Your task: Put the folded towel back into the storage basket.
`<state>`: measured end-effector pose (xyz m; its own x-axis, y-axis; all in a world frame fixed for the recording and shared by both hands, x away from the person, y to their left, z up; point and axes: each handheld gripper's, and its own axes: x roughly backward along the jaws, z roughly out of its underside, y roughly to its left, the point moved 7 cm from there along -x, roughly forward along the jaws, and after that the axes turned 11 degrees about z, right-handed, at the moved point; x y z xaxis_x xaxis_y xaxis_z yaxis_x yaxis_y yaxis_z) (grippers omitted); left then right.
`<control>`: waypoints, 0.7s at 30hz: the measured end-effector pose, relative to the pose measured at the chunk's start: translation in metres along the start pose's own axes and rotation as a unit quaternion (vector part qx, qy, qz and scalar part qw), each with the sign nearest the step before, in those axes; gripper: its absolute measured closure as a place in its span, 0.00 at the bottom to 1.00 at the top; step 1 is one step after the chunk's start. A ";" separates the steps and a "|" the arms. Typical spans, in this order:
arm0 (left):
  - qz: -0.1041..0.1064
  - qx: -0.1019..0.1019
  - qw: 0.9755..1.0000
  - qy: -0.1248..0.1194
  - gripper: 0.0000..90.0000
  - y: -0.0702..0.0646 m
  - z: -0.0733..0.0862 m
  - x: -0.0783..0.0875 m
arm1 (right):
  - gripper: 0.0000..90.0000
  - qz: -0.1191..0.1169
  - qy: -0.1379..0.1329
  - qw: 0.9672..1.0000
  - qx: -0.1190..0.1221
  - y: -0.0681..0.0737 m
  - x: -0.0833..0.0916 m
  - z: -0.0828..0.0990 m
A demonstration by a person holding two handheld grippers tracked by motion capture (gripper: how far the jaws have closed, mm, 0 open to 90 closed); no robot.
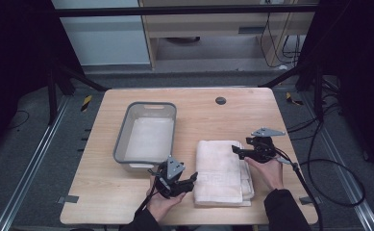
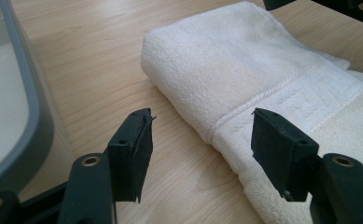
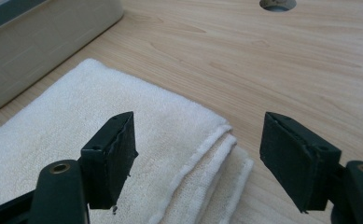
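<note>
On the wooden bench (image 1: 127, 192) we list the following.

Item one: a folded white towel (image 1: 220, 173), lying flat toward five o'clock of the bench centre, its long side running from near edge to far edge, with a woven key-pattern band across its near part.

Item two: a grey tub (image 1: 119, 139) at about nine o'clock of the towel, standing apart from it, pale inside.

Item three: the left gripper (image 1: 193, 181), held in a hand at the towel's near left corner, at seven o'clock of the cloth. We see its fingers (image 2: 132, 149) standing well apart, one over bare wood and the other over the towel's edge, gripping nothing.

Item four: the right gripper (image 1: 236, 149), held in a hand at the towel's far right corner, at one o'clock of the cloth. Its fingers (image 3: 111, 154) likewise stand wide, straddling the layered corner of the towel from above, with nothing pinched.

Item five: a round cable hole (image 1: 220, 100) at twelve o'clock, near the bench's far edge.
</note>
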<state>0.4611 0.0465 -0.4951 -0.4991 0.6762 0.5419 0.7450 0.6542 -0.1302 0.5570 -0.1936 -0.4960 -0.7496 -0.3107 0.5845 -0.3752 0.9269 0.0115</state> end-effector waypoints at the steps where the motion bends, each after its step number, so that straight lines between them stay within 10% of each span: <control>1: 0.002 -0.001 1.000 0.002 0.42 -0.001 0.001 -0.001 | 0.30 0.000 0.002 1.000 -0.005 -0.001 0.000 0.001; 21: 0.035 0.007 0.998 0.042 0.39 -0.014 0.027 -0.031 | 0.30 -0.001 0.039 0.999 -0.002 0.003 -0.019 0.022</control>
<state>0.4541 0.0259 -0.5326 -0.4066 0.6895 0.5994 0.7705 0.6114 -0.1806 0.5580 -0.1896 -0.5252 -0.7045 -0.2955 0.6452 -0.3740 0.9273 0.0163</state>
